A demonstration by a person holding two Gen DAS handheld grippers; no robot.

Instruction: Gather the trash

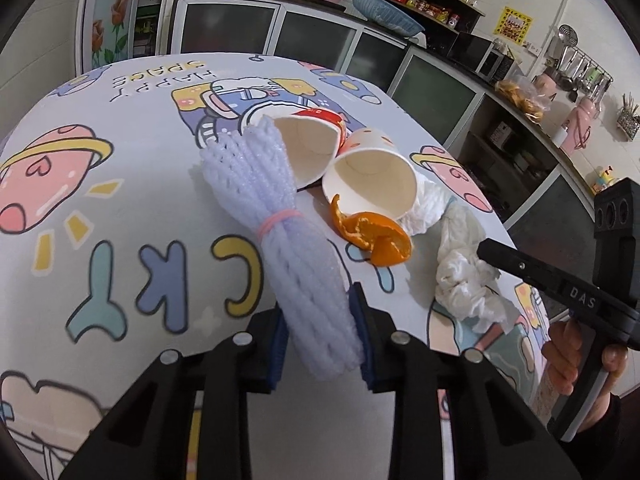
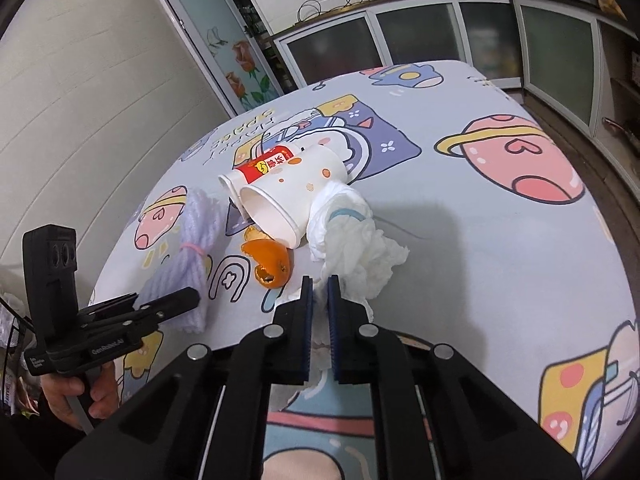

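A pile of trash lies on the cartoon-print table (image 1: 120, 184). My left gripper (image 1: 320, 324) is shut on the near end of a white foam net bundle (image 1: 280, 216) tied with a pink rubber band. Beyond it lie two tipped paper cups (image 1: 372, 176), an orange peel (image 1: 376, 236) and crumpled white tissue (image 1: 464, 280). My right gripper (image 2: 318, 312) is shut on the near edge of the tissue (image 2: 356, 248); it shows in the left wrist view (image 1: 540, 280) too. The cups (image 2: 292, 192), peel (image 2: 272, 268) and foam bundle (image 2: 188, 256) sit left of it.
Kitchen cabinets (image 1: 304, 36) with basins on top stand behind the table. A counter with a microwave (image 1: 480, 56) and utensils runs along the right. A door with rose stickers (image 2: 240, 68) is at the back left. The table edge (image 2: 608, 216) falls off at the right.
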